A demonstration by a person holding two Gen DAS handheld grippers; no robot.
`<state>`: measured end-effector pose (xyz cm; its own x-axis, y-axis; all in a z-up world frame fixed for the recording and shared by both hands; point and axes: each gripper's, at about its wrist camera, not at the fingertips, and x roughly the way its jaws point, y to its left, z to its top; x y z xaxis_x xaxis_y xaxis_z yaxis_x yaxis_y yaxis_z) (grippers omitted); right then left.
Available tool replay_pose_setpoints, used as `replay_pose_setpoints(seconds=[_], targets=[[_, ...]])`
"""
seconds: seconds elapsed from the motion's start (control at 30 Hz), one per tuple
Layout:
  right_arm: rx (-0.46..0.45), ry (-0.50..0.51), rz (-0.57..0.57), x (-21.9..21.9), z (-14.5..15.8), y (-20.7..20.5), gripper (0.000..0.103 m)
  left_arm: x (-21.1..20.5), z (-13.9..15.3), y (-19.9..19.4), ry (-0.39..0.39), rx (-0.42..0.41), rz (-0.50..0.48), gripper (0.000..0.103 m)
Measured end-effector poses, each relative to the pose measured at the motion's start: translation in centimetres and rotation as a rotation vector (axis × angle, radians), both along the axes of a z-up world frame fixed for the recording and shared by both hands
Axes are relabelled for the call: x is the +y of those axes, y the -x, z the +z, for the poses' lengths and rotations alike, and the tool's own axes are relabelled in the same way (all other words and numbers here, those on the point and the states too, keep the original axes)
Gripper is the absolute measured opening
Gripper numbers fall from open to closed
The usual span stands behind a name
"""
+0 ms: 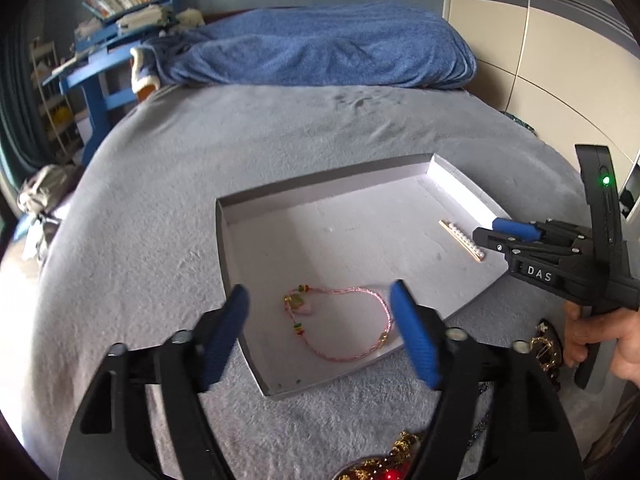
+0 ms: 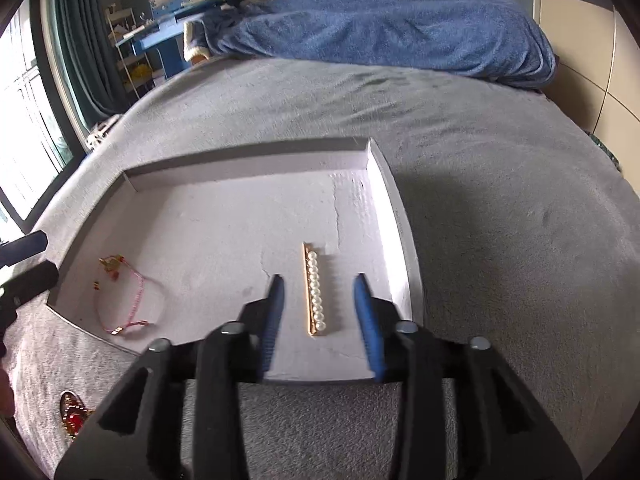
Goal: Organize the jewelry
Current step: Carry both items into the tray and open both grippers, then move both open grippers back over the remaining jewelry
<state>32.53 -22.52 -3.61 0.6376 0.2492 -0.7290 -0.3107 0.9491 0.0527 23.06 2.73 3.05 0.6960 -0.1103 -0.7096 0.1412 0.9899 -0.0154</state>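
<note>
A shallow white tray [image 1: 320, 184] lies on the grey bed; it also shows in the right wrist view [image 2: 248, 160]. A pink cord bracelet [image 1: 344, 322] with a gold charm lies in its near left part, also in the right wrist view [image 2: 124, 300]. A gold bar clip with pearls [image 1: 464, 240] lies at the tray's right side, also in the right wrist view [image 2: 314, 292]. My left gripper [image 1: 320, 312] is open and empty, just above the bracelet. My right gripper [image 2: 318, 296] is open and empty, its fingers either side of the pearl clip.
Gold and red jewelry [image 1: 384, 464] lies on the grey blanket [image 1: 200, 160] in front of the tray, with a gold chain piece [image 1: 546, 350] near the hand. A red-and-gold piece [image 2: 74, 416] shows in the right wrist view. A blue blanket [image 1: 320, 48] lies at the bed's far end.
</note>
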Motion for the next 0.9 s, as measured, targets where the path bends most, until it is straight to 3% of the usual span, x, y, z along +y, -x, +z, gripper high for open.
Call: replay_pose_setpoints(seconds=[0.17, 0.3, 0.9], targets=[[-0.042, -0.009, 0.011, -0.1, 1.4, 1.7, 0.05, -0.1, 0.4, 0.8, 0.006, -0.017, 0.002, 0.09], [-0.071, -0.024, 0.017, -0.5, 2.6, 3.4, 0.058, 0.1, 0.7, 1.5, 0.03, -0.019, -0.001, 0.092], [-0.093, -0.07, -0.003, -2.5, 3.8, 9.4, 0.063, 1.3, 0.9, 6.1, 0.015, -0.035, 0.022, 0.093]])
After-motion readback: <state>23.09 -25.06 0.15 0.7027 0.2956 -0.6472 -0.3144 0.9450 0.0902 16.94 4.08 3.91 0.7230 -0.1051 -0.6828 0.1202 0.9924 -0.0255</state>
